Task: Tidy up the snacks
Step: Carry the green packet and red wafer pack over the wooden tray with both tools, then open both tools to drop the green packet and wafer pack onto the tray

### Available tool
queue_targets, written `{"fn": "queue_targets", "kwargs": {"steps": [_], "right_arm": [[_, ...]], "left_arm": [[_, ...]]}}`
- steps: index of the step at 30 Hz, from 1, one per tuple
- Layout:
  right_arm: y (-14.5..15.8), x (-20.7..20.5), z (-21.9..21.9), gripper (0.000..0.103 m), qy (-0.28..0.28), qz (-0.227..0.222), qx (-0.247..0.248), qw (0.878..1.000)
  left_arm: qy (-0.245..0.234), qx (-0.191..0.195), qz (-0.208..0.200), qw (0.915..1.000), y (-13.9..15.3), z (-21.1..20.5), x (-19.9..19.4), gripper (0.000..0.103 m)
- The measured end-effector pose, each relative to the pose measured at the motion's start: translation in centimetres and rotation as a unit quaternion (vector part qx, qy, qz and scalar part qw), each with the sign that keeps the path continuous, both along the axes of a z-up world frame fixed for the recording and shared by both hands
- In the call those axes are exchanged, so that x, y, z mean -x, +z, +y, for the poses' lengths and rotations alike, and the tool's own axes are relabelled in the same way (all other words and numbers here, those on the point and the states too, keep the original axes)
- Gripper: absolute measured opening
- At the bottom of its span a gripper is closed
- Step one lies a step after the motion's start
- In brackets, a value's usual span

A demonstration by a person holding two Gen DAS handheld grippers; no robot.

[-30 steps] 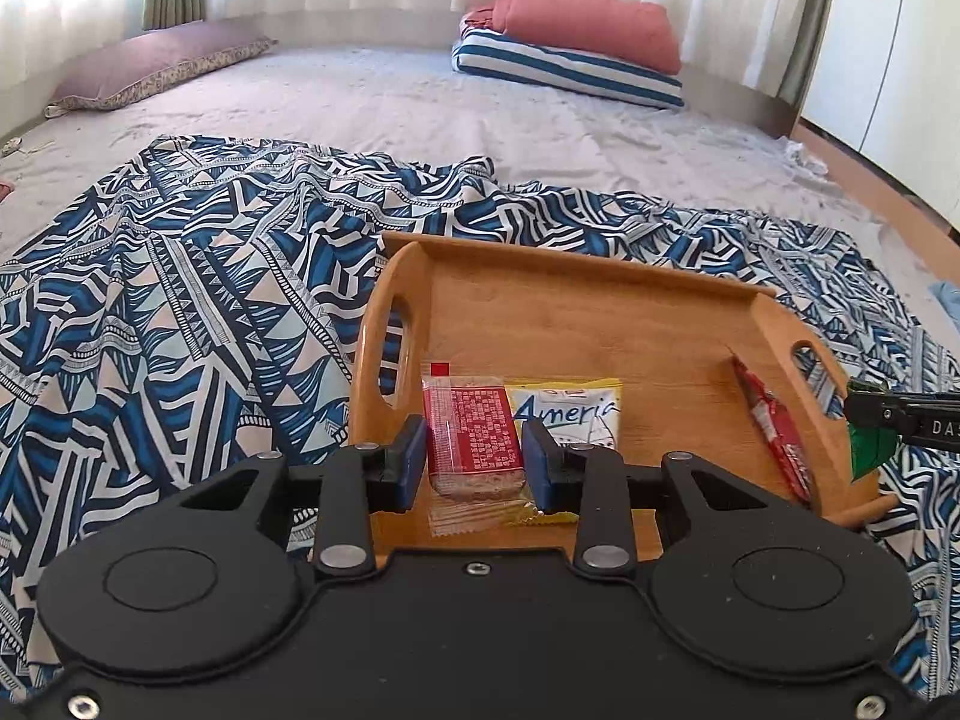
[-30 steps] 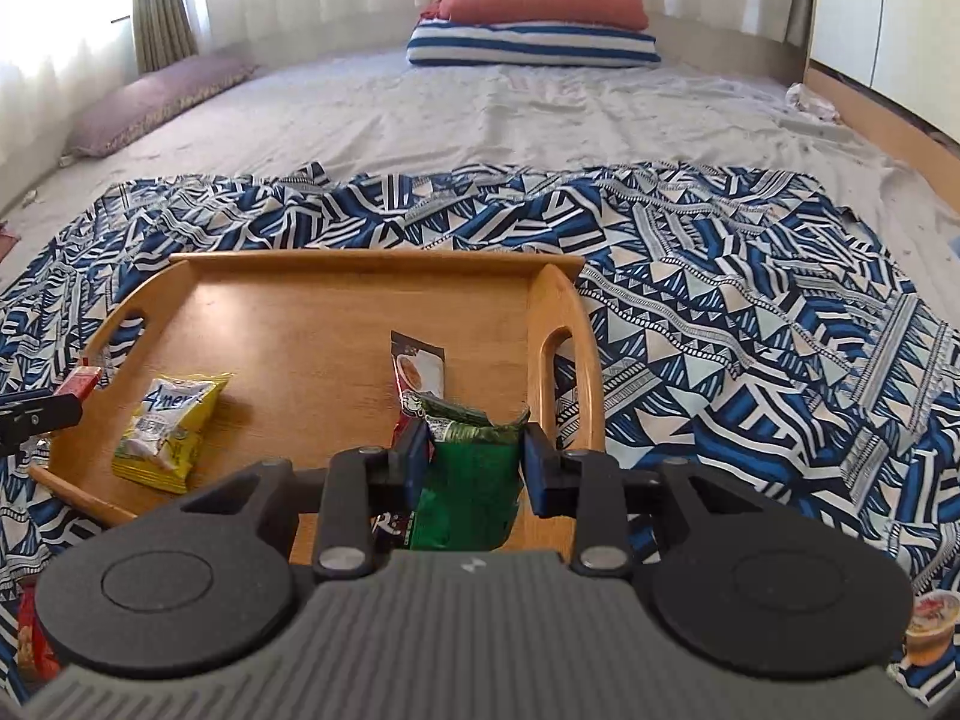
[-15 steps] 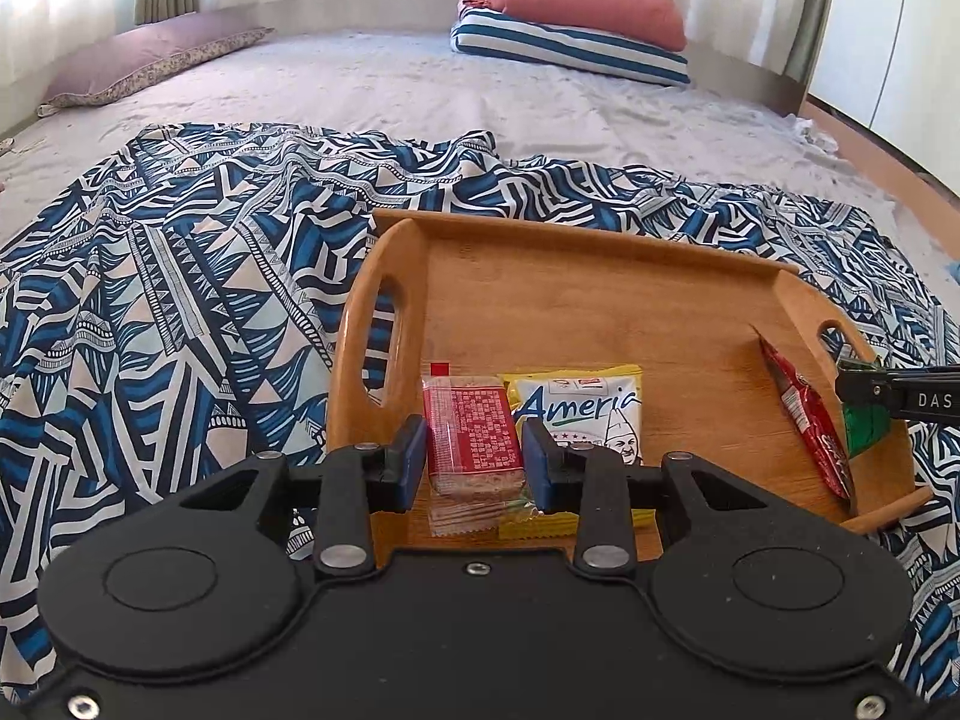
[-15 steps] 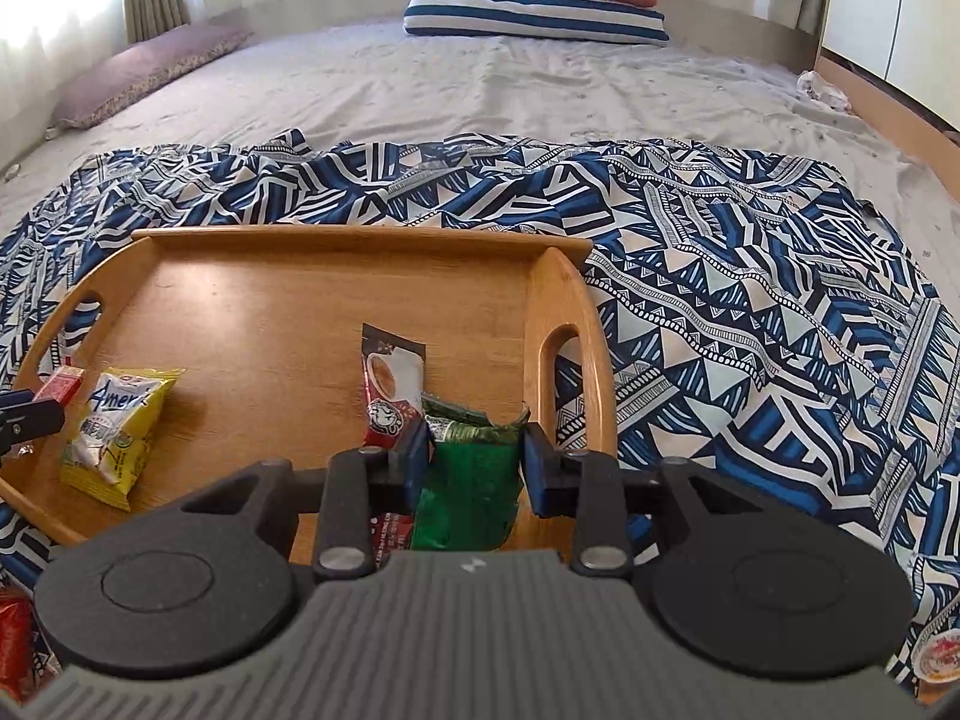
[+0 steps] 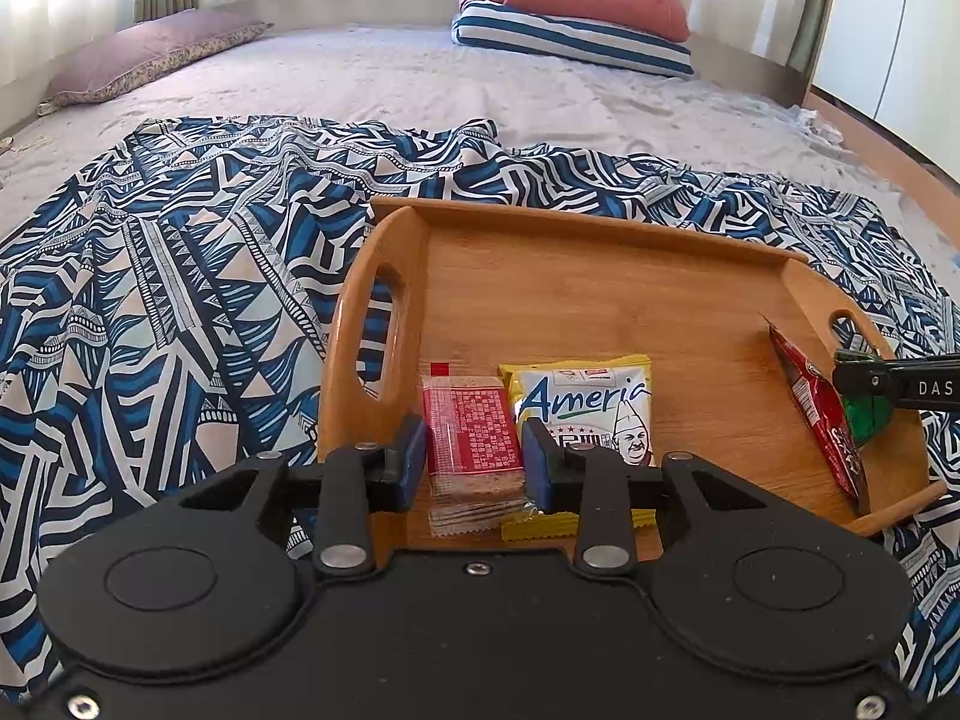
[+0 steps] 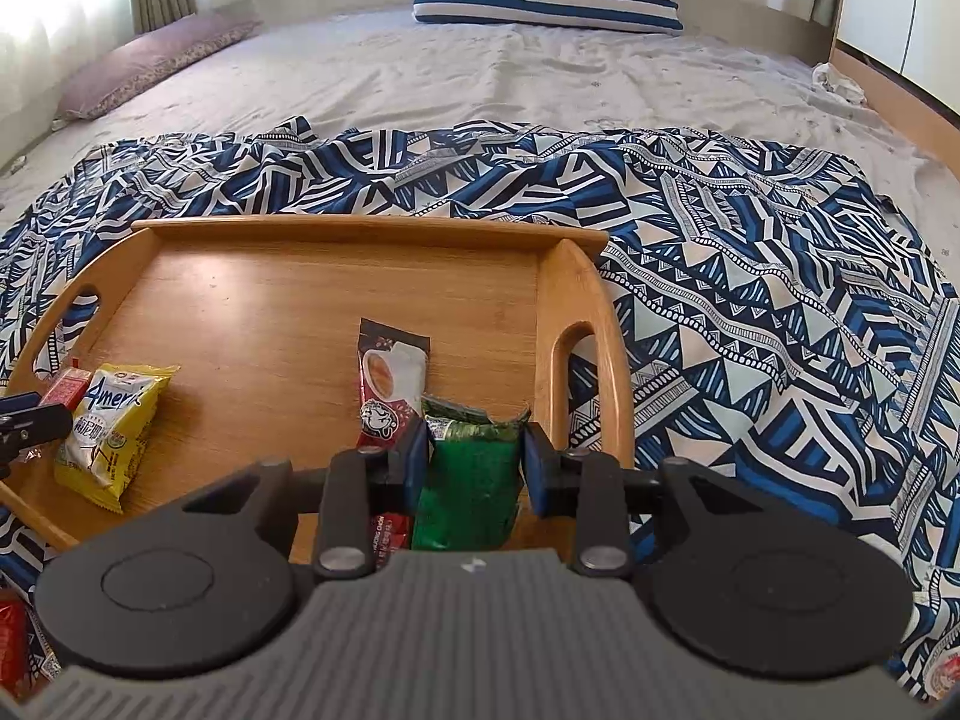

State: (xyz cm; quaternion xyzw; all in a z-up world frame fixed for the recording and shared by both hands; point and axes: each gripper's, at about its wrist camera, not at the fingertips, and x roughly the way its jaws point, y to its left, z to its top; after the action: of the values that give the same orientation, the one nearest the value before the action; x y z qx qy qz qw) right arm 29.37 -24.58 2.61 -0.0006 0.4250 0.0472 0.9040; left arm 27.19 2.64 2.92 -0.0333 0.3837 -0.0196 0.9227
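Note:
A wooden tray (image 5: 600, 276) (image 6: 336, 300) with cut-out handles lies on a blue patterned cloth. My left gripper (image 5: 474, 450) is shut on a red wrapped cracker packet (image 5: 471, 435), held low over the tray's left near corner. Beside it on the tray lies a yellow "Ameria" snack bag (image 5: 591, 402) (image 6: 111, 426). My right gripper (image 6: 474, 459) is shut on a green snack packet (image 6: 474, 480), low over the tray's right near corner. A red and white sachet (image 6: 390, 384) (image 5: 816, 408) lies on the tray just left of the green packet.
The blue patterned cloth (image 5: 180, 300) (image 6: 780, 300) covers the near part of a grey bed. Pillows (image 5: 570, 18) sit at the far end and one (image 5: 150, 60) at the far left. More snacks lie on the cloth at the lower left (image 6: 12, 642) and lower right (image 6: 942, 672).
Both grippers have sunk a little and come closer over the tray with their packets still held. The tray looks larger and nearer in both views.

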Motion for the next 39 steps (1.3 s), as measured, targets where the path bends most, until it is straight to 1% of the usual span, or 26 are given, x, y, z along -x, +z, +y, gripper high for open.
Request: {"fn": "queue_targets", "kwargs": {"steps": [10, 12, 13, 14, 17, 19, 21, 22, 23, 24, 27, 29, 32, 34, 36, 39], "right_arm": [[-0.5, -0.2, -0.2, 0.039, -0.006, 0.005, -0.012, 1.0], [-0.6, -0.2, -0.2, 0.041, -0.007, 0.007, -0.013, 1.0], [-0.6, -0.1, -0.2, 0.046, -0.007, 0.007, -0.013, 1.0], [-0.6, -0.1, -0.2, 0.053, -0.007, 0.006, -0.014, 1.0], [-0.6, 0.2, -0.2, 0.057, -0.005, 0.004, -0.018, 1.0], [-0.5, 0.3, -0.2, 0.06, -0.005, 0.003, -0.019, 1.0], [-0.4, 0.5, -0.2, 0.062, -0.006, 0.002, -0.018, 1.0], [-0.3, 0.7, -0.2, 0.065, -0.007, 0.001, -0.017, 1.0], [-0.2, 0.9, -0.2, 0.069, -0.008, -0.001, -0.017, 1.0], [0.0, 1.1, -0.2, 0.071, -0.007, -0.003, -0.018, 1.0], [0.8, 2.1, -0.2, 0.075, -0.006, -0.014, -0.019, 1.0], [1.3, 2.9, -0.2, 0.078, -0.005, -0.021, -0.019, 1.0], [2.2, 4.2, 0.0, 0.084, 0.0, -0.034, -0.019, 0.999], [2.7, 5.2, 0.1, 0.087, 0.002, -0.04, -0.017, 0.999], [3.3, 6.3, 0.4, 0.089, 0.004, -0.049, -0.011, 0.999], [4.3, 7.9, 0.7, 0.093, 0.004, -0.062, -0.003, 0.998]], "left_arm": [[0.0, 0.003, -0.001, 1.0, -0.1, 0.2, -0.1, 0.033], [-0.001, 0.002, -0.001, 1.0, -0.1, 0.2, -0.1, 0.033], [-0.001, 0.001, 0.0, 1.0, -0.1, 0.2, -0.1, 0.033], [-0.002, 0.0, 0.0, 1.0, -0.1, 0.2, -0.1, 0.033], [0.0, -0.002, 0.0, 1.0, -0.1, 0.2, 0.0, 0.035], [0.001, -0.003, 0.002, 1.0, 0.0, 0.2, 0.0, 0.043], [-0.002, 0.004, 0.002, 1.0, 0.1, 0.2, 0.2, 0.052], [-0.004, 0.008, 0.002, 1.0, 0.2, 0.3, 0.3, 0.055], [-0.006, 0.01, 0.001, 0.9999, 0.4, 0.3, 0.5, 0.062], [-0.008, 0.01, -0.002, 0.9999, 0.6, 0.3, 0.7, 0.068], [-0.007, -0.002, -0.016, 0.9998, 1.4, 0.2, 1.6, 0.08], [-0.006, -0.006, -0.02, 0.9998, 2.0, 0.2, 2.3, 0.082], [-0.01, 0.001, -0.024, 0.9997, 2.7, 0.5, 3.6, 0.087], [-0.01, 0.003, -0.026, 0.9996, 3.2, 0.7, 4.6, 0.089], [-0.008, 0.001, -0.031, 0.9995, 3.7, 0.9, 5.7, 0.094], [-0.012, -0.002, -0.036, 0.9993, 4.6, 1.1, 7.4, 0.097]]}}
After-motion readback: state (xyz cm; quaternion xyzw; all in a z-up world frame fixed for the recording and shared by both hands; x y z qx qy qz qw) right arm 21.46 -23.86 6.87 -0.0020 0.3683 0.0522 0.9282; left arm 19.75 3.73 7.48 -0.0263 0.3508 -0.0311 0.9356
